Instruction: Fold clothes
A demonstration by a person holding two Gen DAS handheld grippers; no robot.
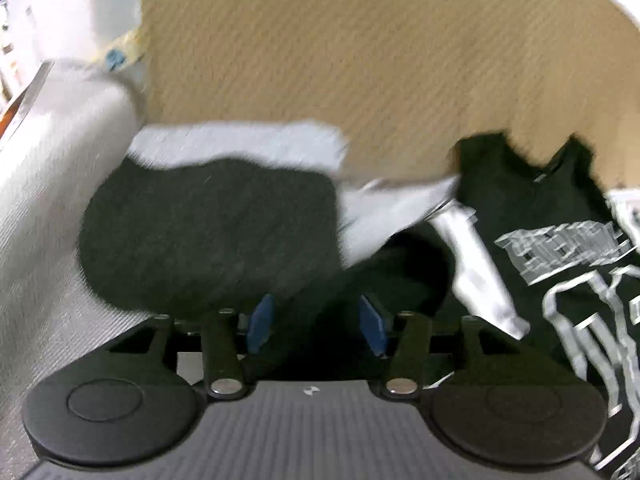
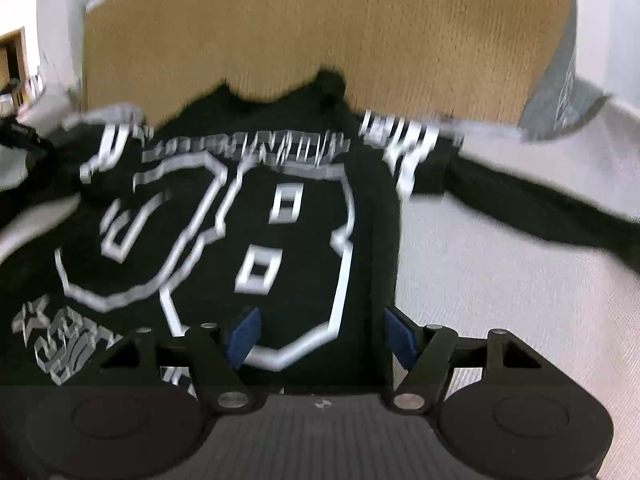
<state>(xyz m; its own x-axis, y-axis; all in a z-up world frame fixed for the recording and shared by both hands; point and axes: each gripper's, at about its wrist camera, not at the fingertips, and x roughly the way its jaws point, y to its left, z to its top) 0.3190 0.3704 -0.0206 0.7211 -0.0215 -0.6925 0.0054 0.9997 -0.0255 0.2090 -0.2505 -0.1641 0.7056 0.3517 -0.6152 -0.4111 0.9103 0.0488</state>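
On the white textured bed surface (image 2: pixel 500 280), black long-sleeved jersey with silver block print (image 2: pixel 248 216) lies spread, collar toward the tan woven wall panel (image 2: pixel 320 32), one sleeve trailing right. Right gripper (image 2: pixel 320 332) has blue pads spread apart over the jersey's right edge, holding nothing; left gripper (image 1: pixel 316 320) also stands parted, dark sleeve cloth draped between the pads, not pinched. Risk: both views are motion-blurred, so closing now may catch one layer or miss the edge, skewing the fold.
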